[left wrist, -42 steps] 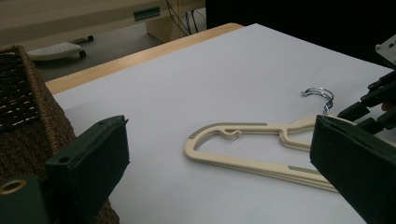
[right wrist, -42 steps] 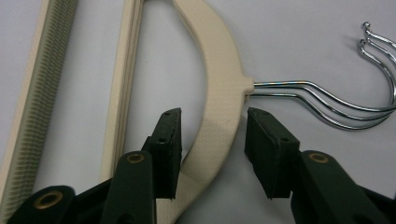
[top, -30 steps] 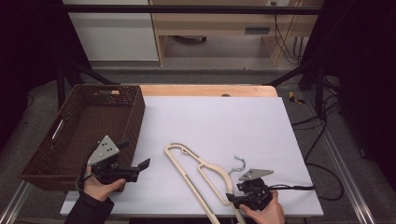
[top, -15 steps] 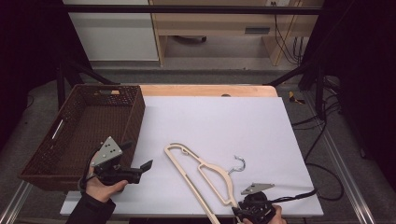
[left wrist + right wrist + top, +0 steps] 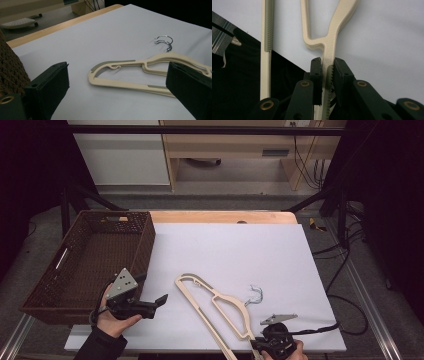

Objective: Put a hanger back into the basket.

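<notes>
Beyond my left gripper (image 5: 161, 299), past the white worktop (image 5: 230, 250), stand a pale cabinet (image 5: 122, 157) and a wooden desk (image 5: 235, 145) on grey floor (image 5: 200, 200).

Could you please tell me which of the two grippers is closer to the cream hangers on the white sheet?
The right. The right gripper has just been closing its jaws onto the near end of the hangers, while the left gripper hovers open to their left, apart from them, beside the basket.

Looks like a lab recording setup, probably: black metal frame (image 5: 75, 202), loose cables (image 5: 305, 165), white-covered table (image 5: 240, 250).
</notes>
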Demonstrator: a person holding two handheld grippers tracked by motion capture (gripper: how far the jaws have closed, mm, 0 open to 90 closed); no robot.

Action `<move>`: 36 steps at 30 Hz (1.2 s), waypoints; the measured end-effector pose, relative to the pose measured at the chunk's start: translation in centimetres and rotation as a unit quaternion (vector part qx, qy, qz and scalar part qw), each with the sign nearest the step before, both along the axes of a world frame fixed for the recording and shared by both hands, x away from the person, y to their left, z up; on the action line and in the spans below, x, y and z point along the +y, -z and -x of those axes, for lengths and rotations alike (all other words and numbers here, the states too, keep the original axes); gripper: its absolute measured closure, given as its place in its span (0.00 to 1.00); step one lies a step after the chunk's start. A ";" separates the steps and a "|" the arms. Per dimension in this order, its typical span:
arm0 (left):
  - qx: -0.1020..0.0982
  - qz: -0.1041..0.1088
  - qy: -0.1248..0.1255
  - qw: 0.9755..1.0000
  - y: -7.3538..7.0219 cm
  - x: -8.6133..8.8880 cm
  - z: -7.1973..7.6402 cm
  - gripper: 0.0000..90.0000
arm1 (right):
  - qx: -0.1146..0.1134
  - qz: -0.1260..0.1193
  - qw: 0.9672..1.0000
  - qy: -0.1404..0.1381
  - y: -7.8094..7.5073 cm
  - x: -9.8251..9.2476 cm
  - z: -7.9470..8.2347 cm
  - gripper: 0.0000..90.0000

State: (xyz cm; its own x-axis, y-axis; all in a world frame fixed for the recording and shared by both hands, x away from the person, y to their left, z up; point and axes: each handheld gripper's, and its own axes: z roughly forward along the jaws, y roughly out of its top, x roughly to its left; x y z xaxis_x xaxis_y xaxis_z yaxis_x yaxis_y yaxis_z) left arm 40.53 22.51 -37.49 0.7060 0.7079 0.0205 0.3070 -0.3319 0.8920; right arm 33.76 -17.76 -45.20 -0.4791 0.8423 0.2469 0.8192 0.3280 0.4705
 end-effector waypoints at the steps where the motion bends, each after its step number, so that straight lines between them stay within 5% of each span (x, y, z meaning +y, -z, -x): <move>1: 0.000 0.000 0.000 1.000 0.0 0.0 0.0 0.05 | 0.000 -0.001 1.000 0.006 -0.2 0.0 0.0 0.88; 10: 0.015 0.000 0.018 1.000 0.3 -2.0 0.0 0.06 | -0.025 -0.011 1.000 0.001 -1.2 -0.9 -0.1 0.90; 19: 0.031 -0.053 0.080 0.995 0.9 -7.9 -1.5 0.07 | -0.036 -0.016 0.999 -0.002 -1.7 -1.1 -0.2 0.90; 23: 0.056 -0.078 0.114 0.989 1.6 -10.8 -3.3 0.09 | -0.040 -0.016 0.999 -0.004 -1.8 -1.3 -0.1 0.90; 29: 0.071 -0.126 0.163 0.976 2.8 -14.1 -5.6 0.16 | -0.034 -0.024 0.999 -0.007 -1.9 -1.2 -0.1 0.90; 36: 0.087 -0.180 0.206 0.958 5.0 -17.2 -7.3 0.27 | -0.039 -0.023 0.999 -0.017 -1.7 -1.2 -0.1 0.90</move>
State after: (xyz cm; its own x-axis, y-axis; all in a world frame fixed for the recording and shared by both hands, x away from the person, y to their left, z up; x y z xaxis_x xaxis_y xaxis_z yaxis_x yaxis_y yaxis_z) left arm 47.86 5.33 -42.49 0.9386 0.3383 0.0677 0.2179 -0.7336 0.6437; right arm 33.87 -19.00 -43.46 -0.5259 0.8142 0.2460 0.7684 0.3308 0.5478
